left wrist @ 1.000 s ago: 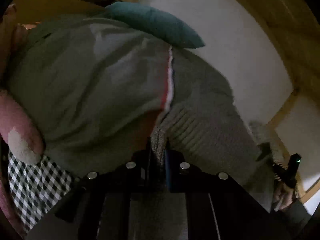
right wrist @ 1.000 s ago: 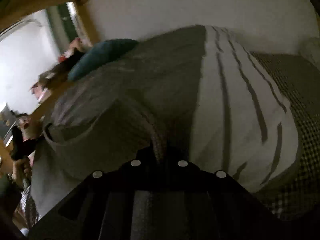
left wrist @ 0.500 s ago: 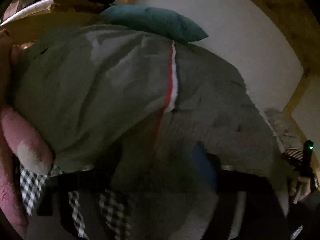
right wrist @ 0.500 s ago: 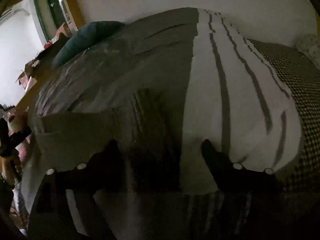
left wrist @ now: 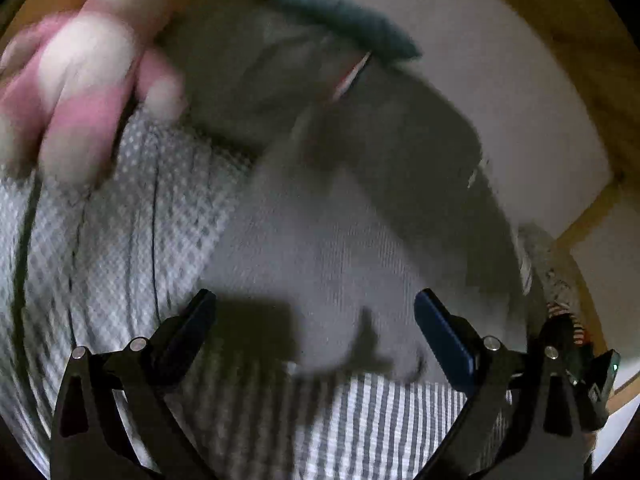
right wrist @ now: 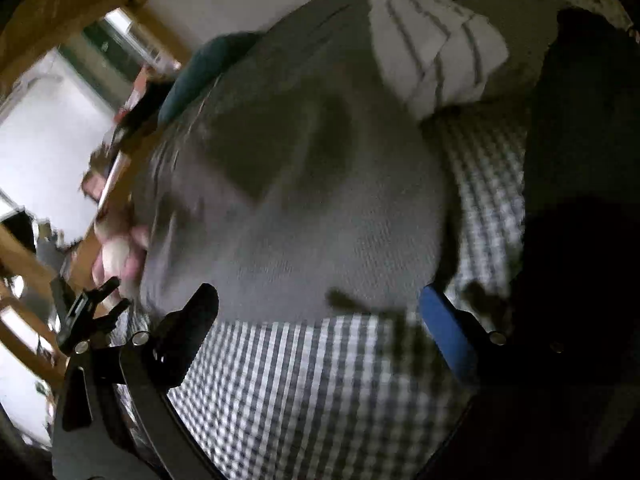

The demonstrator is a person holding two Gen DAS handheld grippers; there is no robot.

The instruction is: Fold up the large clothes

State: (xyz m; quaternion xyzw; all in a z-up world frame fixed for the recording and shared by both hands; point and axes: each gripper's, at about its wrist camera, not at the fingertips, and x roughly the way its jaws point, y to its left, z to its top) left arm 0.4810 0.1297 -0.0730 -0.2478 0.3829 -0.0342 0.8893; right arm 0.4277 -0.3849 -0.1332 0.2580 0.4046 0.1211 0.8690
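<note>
Both tongs just sprung wide — grey garment released.

this is looking like a home bedroom: a checked sheet is covering a bed, a teal pillow is lying against the white wall, a pink soft toy is sitting beside it, and wooden beams are framing the space.
</note>
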